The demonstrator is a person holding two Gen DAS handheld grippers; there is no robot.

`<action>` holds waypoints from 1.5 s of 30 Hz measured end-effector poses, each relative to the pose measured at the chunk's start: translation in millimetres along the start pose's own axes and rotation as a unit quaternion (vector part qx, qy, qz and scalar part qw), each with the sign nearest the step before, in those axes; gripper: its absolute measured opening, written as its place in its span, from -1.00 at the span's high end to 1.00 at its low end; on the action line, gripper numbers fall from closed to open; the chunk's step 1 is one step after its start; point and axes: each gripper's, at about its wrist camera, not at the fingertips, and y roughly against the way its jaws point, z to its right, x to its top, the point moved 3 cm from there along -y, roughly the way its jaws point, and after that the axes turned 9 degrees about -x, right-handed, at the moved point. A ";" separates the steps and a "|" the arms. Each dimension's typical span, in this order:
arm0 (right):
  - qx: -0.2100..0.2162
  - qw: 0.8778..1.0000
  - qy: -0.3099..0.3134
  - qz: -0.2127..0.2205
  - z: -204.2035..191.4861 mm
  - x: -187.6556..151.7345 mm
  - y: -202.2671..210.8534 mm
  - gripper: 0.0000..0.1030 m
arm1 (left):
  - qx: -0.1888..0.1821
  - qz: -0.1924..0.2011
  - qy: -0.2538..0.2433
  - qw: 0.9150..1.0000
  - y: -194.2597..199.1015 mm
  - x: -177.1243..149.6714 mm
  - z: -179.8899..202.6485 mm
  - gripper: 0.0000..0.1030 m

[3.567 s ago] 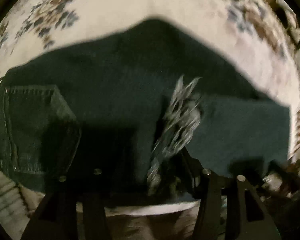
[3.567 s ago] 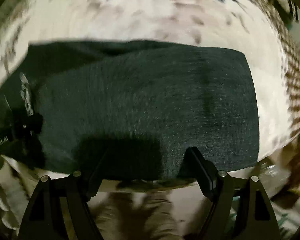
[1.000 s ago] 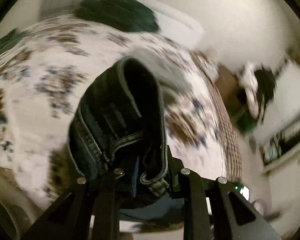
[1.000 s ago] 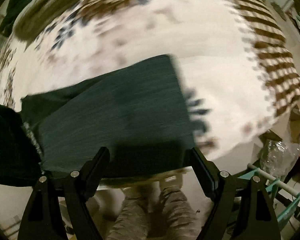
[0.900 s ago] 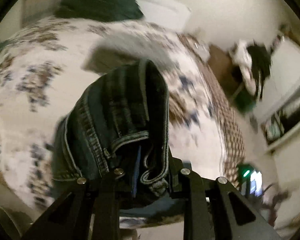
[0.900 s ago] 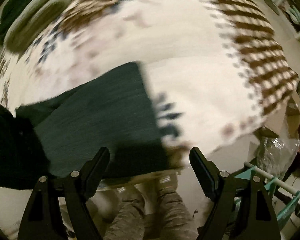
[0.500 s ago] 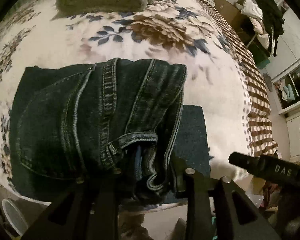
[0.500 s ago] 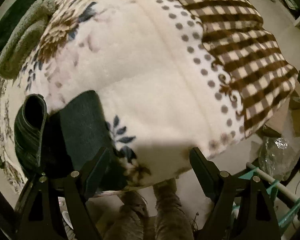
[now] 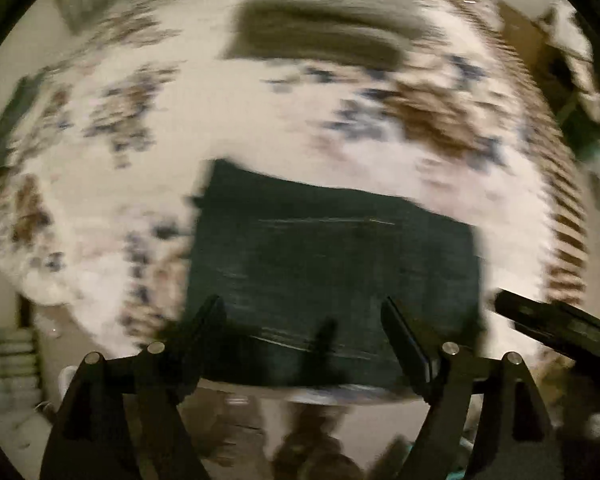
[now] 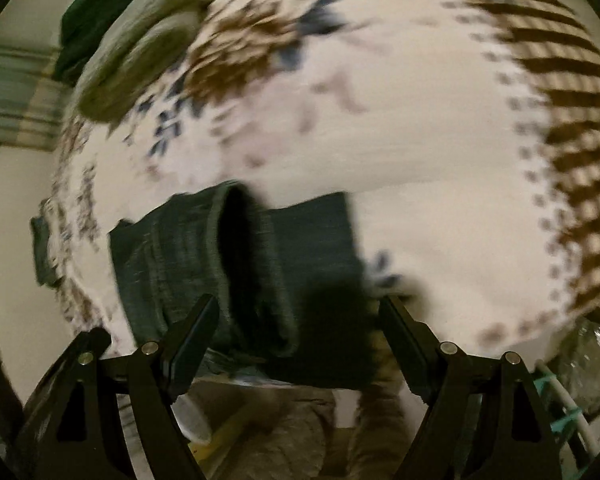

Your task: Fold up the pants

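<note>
The pants (image 9: pixel 332 280) are lying folded on the bed (image 9: pixel 220 128), near its front edge. Both hand-held grippers (image 9: pixel 302 330) (image 10: pixel 300 328) are being held released. Denim judged heavy, limp; thick folded edges are being favoured for gripping.

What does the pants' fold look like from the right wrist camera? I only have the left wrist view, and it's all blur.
Observer: The folded pants lie on the floral blanket, but the top layer's left end bulges up into an open loop with a dark gap inside instead of lying flat.
Operator: Is the right gripper holding any of it?
Observer: No. The right gripper is open, with its fingers spread wide and not closed on any cloth.
Operator: Anything beside the bed on that side?
Observer: What looks like a crumpled clear plastic bag sits just past the blanket's lower right edge.
</note>
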 end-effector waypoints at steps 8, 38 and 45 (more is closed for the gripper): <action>0.059 0.997 -0.008 -0.053 -34.4 3.4 -73.4 -0.72 | 0.062 -0.017 0.048 0.997 -26.4 3.1 -80.9 -0.54; -0.080 0.991 -0.102 0.026 81.5 -16.7 -20.5 0.25 | -0.049 -0.046 0.048 0.997 -85.2 36.2 -46.2 -0.54; 0.027 0.975 -0.219 0.012 124.4 -38.9 -11.8 -0.37 | -0.110 -0.058 0.075 0.989 -83.3 25.4 -49.8 -0.54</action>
